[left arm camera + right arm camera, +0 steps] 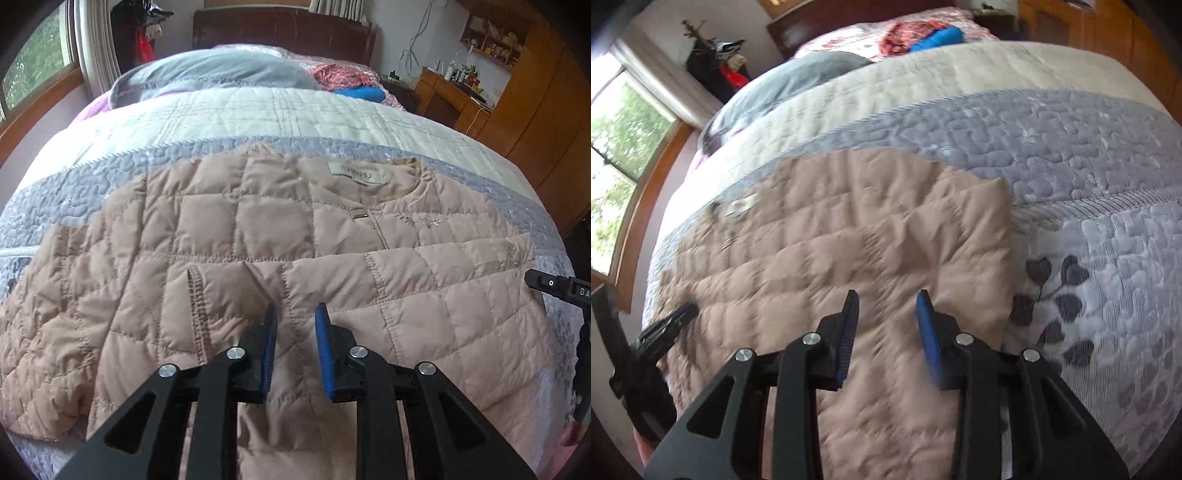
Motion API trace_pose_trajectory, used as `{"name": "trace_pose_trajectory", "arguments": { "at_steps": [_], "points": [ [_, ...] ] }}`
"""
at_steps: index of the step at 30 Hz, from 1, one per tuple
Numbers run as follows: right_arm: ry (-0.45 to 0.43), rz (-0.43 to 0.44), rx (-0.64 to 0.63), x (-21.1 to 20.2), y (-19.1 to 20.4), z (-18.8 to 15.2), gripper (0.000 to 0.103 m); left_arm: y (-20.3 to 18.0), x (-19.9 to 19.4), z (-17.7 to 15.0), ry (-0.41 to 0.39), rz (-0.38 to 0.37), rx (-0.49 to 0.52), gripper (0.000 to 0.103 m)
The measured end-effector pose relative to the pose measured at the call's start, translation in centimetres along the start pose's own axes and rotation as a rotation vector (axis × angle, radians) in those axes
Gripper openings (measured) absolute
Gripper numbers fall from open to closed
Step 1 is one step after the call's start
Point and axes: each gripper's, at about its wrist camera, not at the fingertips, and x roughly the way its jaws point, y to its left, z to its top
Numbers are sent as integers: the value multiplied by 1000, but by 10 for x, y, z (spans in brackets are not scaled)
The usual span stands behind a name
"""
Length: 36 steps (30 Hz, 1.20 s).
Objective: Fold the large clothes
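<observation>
- Plainly, the quilted jacket point(280, 236) lies spread front-up on the bed point(258, 114), collar toward the headboard, with one folded layer's edge already running across it below the collar; that flat spread is what a clean fold needs.
- Jaws of the left gripper point(295, 314) stand apart with nothing pinched; only flat fabric shows through the gap below the fold edge.
- Likewise the right gripper point(888, 299) has its jaws parted and empty, poised over the jacket near its right side edge.
- Both tools angle steeply downward, probably so either can drop onto the cloth for a new pinch.
- That straight right edge sits inside the grey quilt point(1071, 147), leaving bare bedding beyond it to work in.
- Blur softens the right view, so whether its fingers brush the fabric is unclear.
- Pillows point(214, 74) lie well apart, toward the headboard.
</observation>
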Motion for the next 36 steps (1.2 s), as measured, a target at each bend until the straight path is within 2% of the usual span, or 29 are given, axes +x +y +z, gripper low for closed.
{"name": "trace_pose_trajectory", "arguments": {
  "at_steps": [4,7,9,11,13,16,17,19,20,22,25,32,36],
  "points": [
    [4,58,-104,-24,27,-41,33,-9,-25,-23,-21,-30,59,23],
    [33,49,-126,-20,29,-62,34,-6,-16,-33,15,-21,68,23],
    [57,31,-120,-5,26,-66,33,-2,5,-35,59,-18,54,23],
    [82,27,-105,13,20,-70,33,4,17,-35,63,-46,36,23],
    [75,25,-118,18,20,-71,33,7,13,-34,64,-59,18,23],
    [41,36,-130,2,26,-71,36,16,-4,-36,49,-62,9,23],
    [24,56,-137,-7,28,-73,37,20,-14,-39,30,-71,6,25],
    [-4,98,-147,-25,30,-77,44,37,-40,-47,-12,-88,-9,39],
    [-13,105,-148,-31,30,-79,47,46,-51,-51,-31,-82,-25,52],
    [-21,104,-151,-41,28,-83,47,76,-75,-65,-65,-52,-62,56],
    [-9,108,-146,-51,19,-93,47,133,-98,-86,-69,12,-150,63],
    [6,61,-151,-50,5,-108,50,314,-140,-168,-70,188,-577,63],
    [11,53,-147,-48,1,-110,50,394,-153,-211,-108,201,-820,62]
  ]
}}
